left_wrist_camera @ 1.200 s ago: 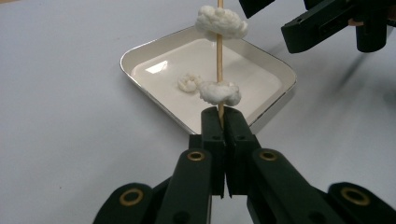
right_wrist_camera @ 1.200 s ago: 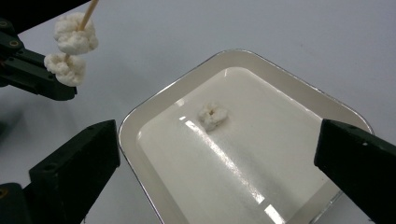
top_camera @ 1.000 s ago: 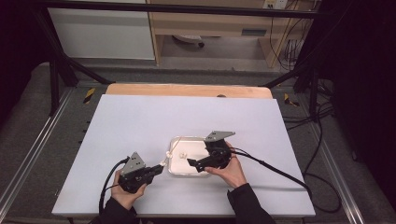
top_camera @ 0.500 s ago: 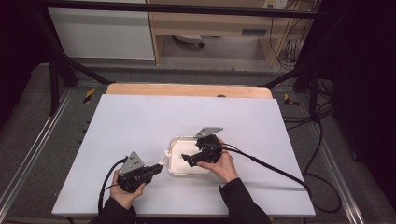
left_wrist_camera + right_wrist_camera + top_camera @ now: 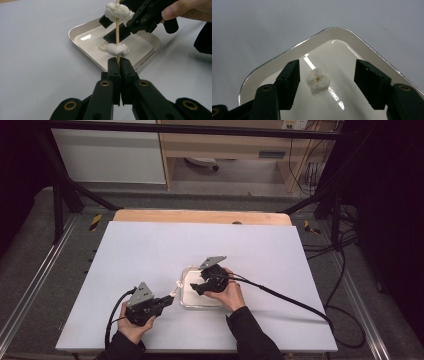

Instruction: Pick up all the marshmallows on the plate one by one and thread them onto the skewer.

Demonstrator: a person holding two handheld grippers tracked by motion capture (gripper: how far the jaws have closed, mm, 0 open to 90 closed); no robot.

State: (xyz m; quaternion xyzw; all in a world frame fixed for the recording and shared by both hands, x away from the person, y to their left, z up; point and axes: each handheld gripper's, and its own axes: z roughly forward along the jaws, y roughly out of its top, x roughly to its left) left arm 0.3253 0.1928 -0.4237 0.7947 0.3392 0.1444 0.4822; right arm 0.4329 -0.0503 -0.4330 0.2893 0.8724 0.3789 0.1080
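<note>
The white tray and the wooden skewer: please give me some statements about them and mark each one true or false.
1. The left gripper is shut on the wooden skewer. True.
2. The skewer carries no pieces. False: two white pieces sit on it.
3. One loose white piece lies in the white tray between the right gripper's jaws. True.
4. The right gripper already squeezes that piece. False: its jaws have been closing, but gaps remain on both sides.

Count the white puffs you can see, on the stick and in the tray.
3: two threaded on the stick, one high and one low; one loose in the tray, between the right claw's jaws.
</note>
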